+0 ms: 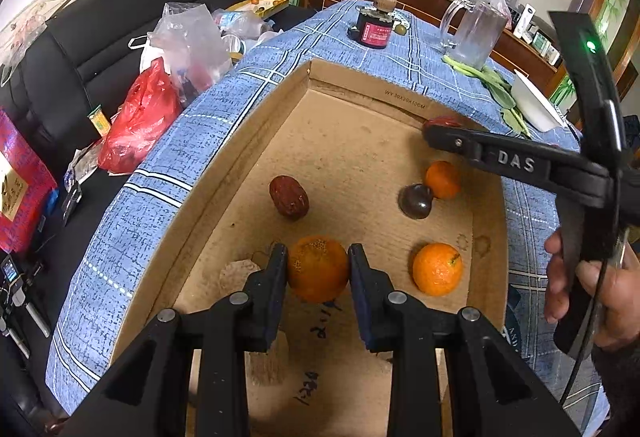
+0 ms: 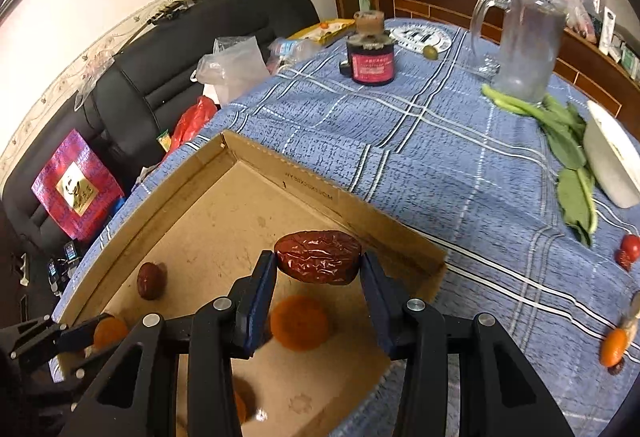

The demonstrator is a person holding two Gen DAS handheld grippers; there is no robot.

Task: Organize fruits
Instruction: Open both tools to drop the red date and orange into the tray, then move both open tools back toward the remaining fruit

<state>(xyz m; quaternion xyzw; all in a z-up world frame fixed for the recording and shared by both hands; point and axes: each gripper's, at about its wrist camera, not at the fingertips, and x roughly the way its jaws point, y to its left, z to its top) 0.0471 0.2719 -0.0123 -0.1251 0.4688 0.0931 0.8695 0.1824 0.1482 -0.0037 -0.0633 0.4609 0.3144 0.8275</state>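
- The left gripper is clamped on an orange mandarin, low in the centre of the left wrist view, just above the floor of a shallow cardboard box.
- The right gripper has its pads pressed on both ends of a wrinkled red date — held over the box's right-hand wall in the right wrist view.
- Lying in the box in the left wrist view: a second date left of centre, a dark round fruit touching a small mandarin at centre right, and another mandarin at lower right.
- The box sits on a blue checked tablecloth.
- At the right edge of the right wrist view, still on the cloth: 2 small red fruits and 1 mandarin — well apart from the box.
- Across the top of that view stand a dark jar and a clear jug; green leaves lie beside a white bowl.
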